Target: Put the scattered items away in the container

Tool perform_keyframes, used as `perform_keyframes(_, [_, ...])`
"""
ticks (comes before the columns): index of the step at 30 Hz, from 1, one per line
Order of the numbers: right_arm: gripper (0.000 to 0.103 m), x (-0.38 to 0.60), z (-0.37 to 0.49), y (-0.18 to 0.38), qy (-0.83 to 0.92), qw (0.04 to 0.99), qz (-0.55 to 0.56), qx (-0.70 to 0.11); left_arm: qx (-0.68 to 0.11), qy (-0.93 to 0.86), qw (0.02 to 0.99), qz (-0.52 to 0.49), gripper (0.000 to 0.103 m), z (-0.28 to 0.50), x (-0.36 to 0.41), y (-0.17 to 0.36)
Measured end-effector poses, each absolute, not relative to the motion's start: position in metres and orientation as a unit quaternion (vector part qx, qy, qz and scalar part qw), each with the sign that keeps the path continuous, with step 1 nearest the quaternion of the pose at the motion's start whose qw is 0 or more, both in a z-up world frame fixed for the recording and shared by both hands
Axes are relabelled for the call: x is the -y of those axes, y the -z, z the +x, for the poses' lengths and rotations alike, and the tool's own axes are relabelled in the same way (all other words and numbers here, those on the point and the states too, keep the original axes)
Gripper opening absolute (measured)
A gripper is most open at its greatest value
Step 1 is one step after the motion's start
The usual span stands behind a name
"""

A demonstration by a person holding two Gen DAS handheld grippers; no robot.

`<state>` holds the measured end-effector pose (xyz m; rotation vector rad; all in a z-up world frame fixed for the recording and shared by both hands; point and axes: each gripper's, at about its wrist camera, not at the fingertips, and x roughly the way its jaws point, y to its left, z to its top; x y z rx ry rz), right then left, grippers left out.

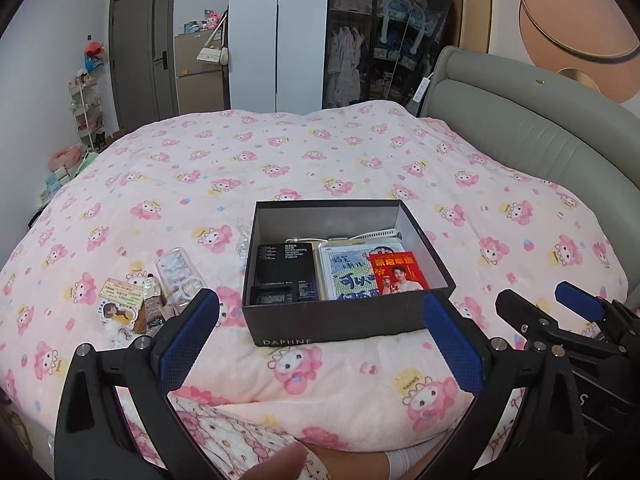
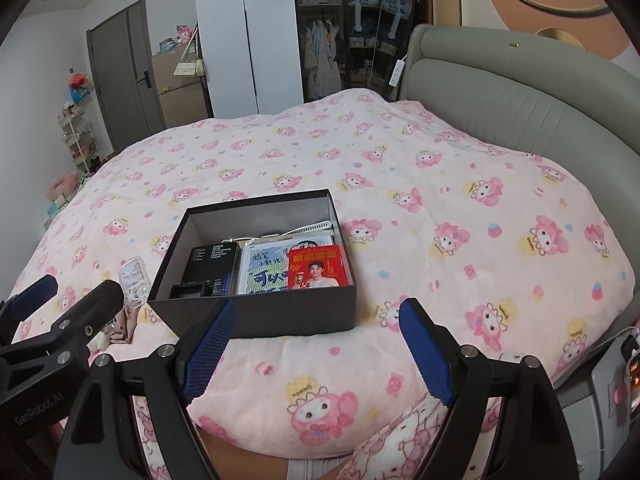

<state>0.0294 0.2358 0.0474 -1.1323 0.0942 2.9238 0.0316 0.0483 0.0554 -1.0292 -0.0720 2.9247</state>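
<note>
Clear plastic phone case [image 1: 176,278] left of black cardboard box [image 1: 340,320], long axis running away; nearer left gripper [image 1: 320,328]. Both grippers, right gripper [image 2: 316,340] included: spread, empty.

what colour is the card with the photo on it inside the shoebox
Red, with gold lettering along the top: the card lies at the box's right front corner, clearest in the right wrist view.

We see a bed [image 1: 320,168] under a pink cartoon-print blanket, its grey padded headboard [image 1: 520,120] at two o'clock. At twelve stands a white wardrobe [image 1: 276,36], a grey door [image 1: 144,52] at ten, white walls around.
</note>
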Motion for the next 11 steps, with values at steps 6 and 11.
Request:
perform_keyframes(6, [0.082,-0.2336,0.0337,-0.0444,-0.932,0.009,-0.363,-0.024,0.016,-0.943,0.013,-0.331,0.102,0.0359,-0.0491,-0.0525])
perform_keyframes(11, [0.082,-0.2330,0.0348,-0.0440,-0.931,0.009,-0.364,-0.024,0.030,-0.940,0.016,-0.340,0.102,0.0349,-0.0470,-0.0495])
